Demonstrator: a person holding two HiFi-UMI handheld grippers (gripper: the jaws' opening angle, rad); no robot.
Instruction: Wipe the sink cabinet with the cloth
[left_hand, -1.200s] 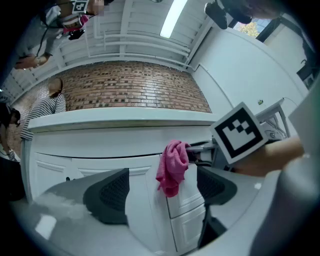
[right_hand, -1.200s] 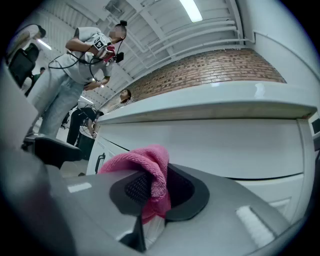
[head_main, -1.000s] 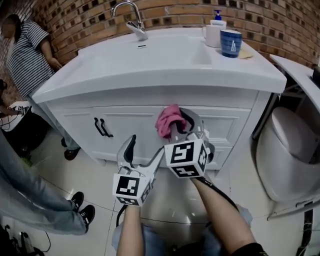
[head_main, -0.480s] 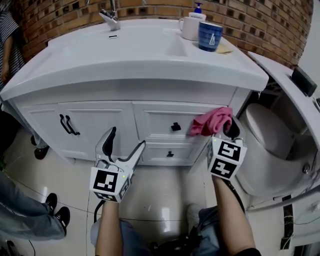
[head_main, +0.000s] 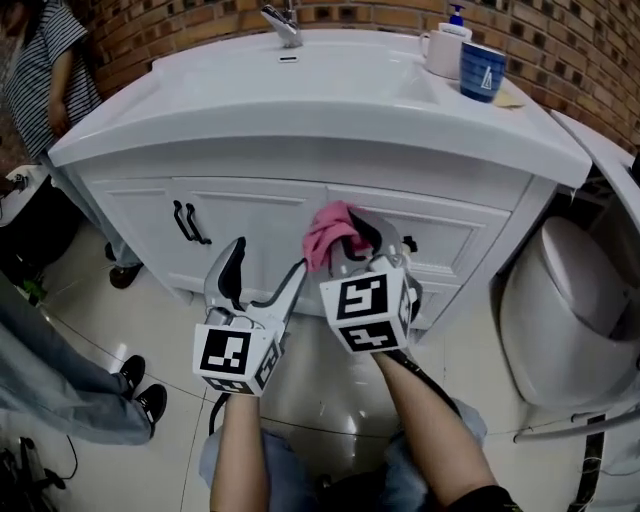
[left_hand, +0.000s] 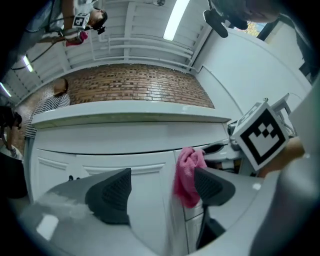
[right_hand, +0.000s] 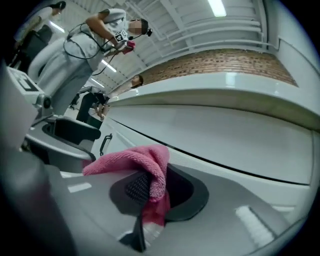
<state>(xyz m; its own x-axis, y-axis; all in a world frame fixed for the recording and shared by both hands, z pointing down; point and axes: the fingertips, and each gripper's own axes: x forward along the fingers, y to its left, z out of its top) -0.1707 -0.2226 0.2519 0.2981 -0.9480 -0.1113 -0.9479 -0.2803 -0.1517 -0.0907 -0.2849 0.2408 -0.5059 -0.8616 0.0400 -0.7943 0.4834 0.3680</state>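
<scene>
The white sink cabinet (head_main: 250, 235) fills the middle of the head view, under a white basin top (head_main: 330, 100). My right gripper (head_main: 350, 238) is shut on a pink cloth (head_main: 328, 232) and holds it against the cabinet front, near the seam between the doors and the drawers. In the right gripper view the pink cloth (right_hand: 142, 165) is pinched between the jaws. The cloth (left_hand: 187, 172) also shows in the left gripper view. My left gripper (head_main: 262, 280) hangs open below and left of the cloth, with nothing between its fingers (left_hand: 111, 195).
Two black door handles (head_main: 186, 222) sit on the left door. A faucet (head_main: 282, 22), a white mug (head_main: 443, 52) and a blue cup (head_main: 483, 70) stand on the basin top. A toilet (head_main: 565, 300) is at the right. People stand at the left (head_main: 50, 70).
My right gripper has carried the cloth leftward across the cabinet front, from the right drawer area back toward the middle. The left gripper stays open and low.
</scene>
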